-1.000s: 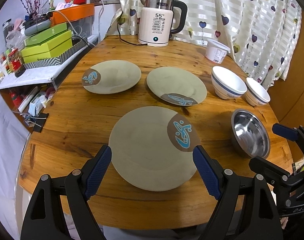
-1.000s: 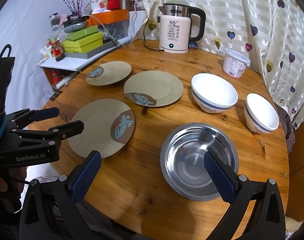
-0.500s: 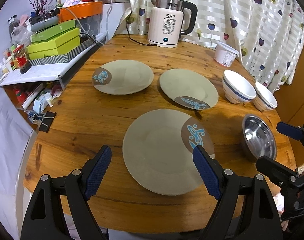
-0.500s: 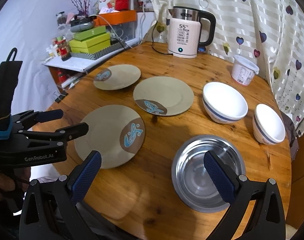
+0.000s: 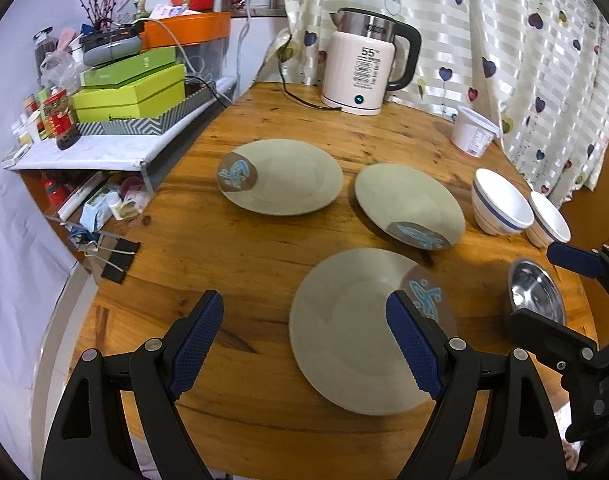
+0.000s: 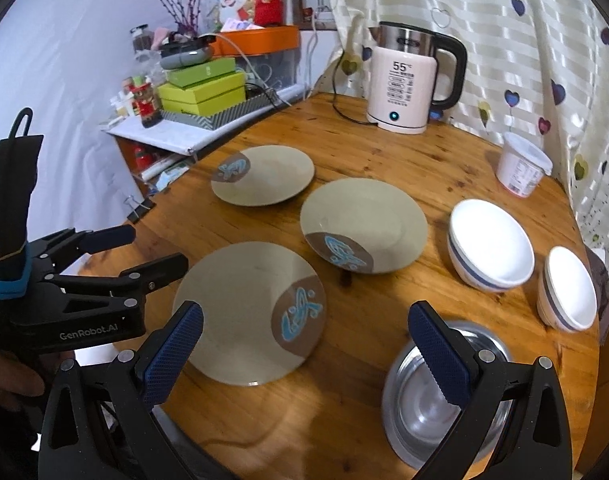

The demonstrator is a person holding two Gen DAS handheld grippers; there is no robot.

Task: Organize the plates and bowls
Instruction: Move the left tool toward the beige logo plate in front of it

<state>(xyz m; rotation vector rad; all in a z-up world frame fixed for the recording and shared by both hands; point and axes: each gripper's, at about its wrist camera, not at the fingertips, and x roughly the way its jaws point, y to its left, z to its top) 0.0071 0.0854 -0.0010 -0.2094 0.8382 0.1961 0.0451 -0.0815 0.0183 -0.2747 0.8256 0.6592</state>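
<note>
Three grey-green plates with brown fish patches lie on the round wooden table: a near plate (image 5: pixel 356 328) (image 6: pixel 244 312), a middle plate (image 5: pixel 408 204) (image 6: pixel 364 228) and a far left plate (image 5: pixel 284 176) (image 6: pixel 264 174). A large white bowl (image 5: pixel 500 206) (image 6: pixel 490 244), a small white bowl (image 5: pixel 548 224) (image 6: pixel 568 294) and a steel bowl (image 5: pixel 536 298) (image 6: pixel 436 396) sit at the right. My left gripper (image 5: pixel 304 340) is open and empty, over the table's near edge, left of the near plate. My right gripper (image 6: pixel 304 350) is open and empty, between the near plate and the steel bowl.
A white kettle (image 5: pixel 364 76) with its cord stands at the back of the table (image 5: pixel 232 248). A white tub (image 5: pixel 474 136) sits at the back right by the curtain. A cluttered shelf with green boxes (image 5: pixel 132 92) stands left of the table.
Both grippers have drifted to the left and drawn back a little; the plates and bowls now sit further right in both views. Nothing on the table has moved.
</note>
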